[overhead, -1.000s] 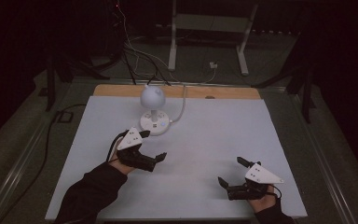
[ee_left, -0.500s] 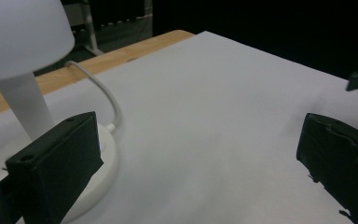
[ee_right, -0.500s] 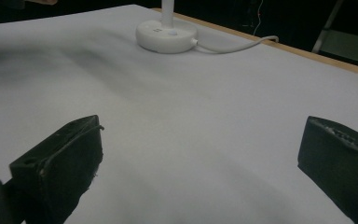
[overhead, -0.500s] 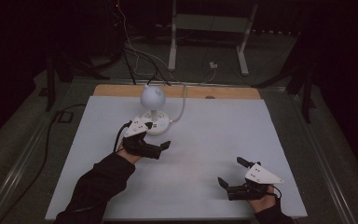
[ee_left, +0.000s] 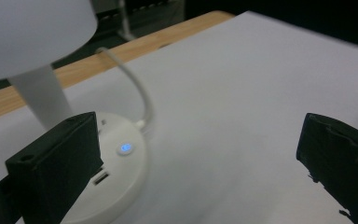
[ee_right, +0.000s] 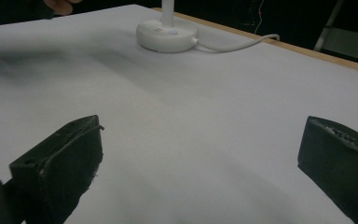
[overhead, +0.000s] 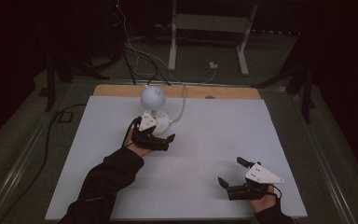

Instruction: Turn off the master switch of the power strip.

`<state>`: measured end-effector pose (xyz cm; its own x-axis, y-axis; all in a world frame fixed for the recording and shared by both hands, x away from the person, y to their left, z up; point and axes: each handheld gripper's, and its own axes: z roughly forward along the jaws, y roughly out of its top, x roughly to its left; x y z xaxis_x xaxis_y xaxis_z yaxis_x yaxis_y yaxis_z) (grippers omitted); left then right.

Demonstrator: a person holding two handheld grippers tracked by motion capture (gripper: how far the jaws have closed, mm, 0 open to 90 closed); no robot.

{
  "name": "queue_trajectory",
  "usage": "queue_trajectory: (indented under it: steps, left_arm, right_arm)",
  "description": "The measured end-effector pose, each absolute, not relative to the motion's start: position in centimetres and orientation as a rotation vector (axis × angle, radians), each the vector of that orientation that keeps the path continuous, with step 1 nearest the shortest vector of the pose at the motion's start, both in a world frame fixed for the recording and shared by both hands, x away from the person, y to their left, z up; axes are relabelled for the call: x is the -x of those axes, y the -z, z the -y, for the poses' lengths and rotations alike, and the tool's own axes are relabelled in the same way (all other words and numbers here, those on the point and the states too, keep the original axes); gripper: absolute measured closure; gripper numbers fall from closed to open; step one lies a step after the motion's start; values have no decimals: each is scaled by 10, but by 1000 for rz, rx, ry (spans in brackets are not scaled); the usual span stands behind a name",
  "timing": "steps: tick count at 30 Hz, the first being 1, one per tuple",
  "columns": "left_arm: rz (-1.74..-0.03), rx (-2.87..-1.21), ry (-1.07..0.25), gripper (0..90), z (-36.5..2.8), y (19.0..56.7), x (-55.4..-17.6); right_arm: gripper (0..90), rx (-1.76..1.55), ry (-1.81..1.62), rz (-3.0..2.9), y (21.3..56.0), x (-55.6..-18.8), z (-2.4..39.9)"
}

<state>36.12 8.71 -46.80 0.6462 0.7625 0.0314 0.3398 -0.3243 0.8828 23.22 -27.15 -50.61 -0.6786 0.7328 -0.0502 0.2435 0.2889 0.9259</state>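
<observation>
Reaching: your left tongs (overhead: 161,135), jaws apart, beside lamp base (ee_left: 121,172)
Waiting: right tongs (overhead: 235,175) apart, lower right
Left: button (ee_left: 125,148) unpressed, I'd say

I note one white desk lamp (overhead: 152,106) standing upright near the far edge of the pale worktop (overhead: 223,140). Round base (ee_left: 121,177) carries a lit blue button (ee_left: 125,148) and a slot on its side. White cord (ee_right: 235,44) trails off the base toward the far edge.

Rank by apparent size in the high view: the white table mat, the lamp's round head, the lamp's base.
1. White table mat, by far the largest.
2. Lamp's round head and lamp's base look alike; the left claw hides part of the base.
</observation>
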Motion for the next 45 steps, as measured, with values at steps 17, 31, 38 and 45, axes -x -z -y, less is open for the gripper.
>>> queue_trajectory:
  steps: [17,31,38,45]
  left_arm:
    - [-950,-1900,-573,418,-88,483,-384]
    - [-992,-1935,-595,743,-85,491,-399]
    - [-1025,-1965,-616,818,-82,501,-406]
    - [-1014,-1969,-642,900,-81,506,-412]
  right_arm:
    - [0,-861,-1396,-2090,505,-231,272]
    - [0,-865,-1401,-2095,505,-232,272]
    - [0,-862,-1404,-2096,505,-231,272]
    - [0,-865,-1406,-2105,506,-231,271]
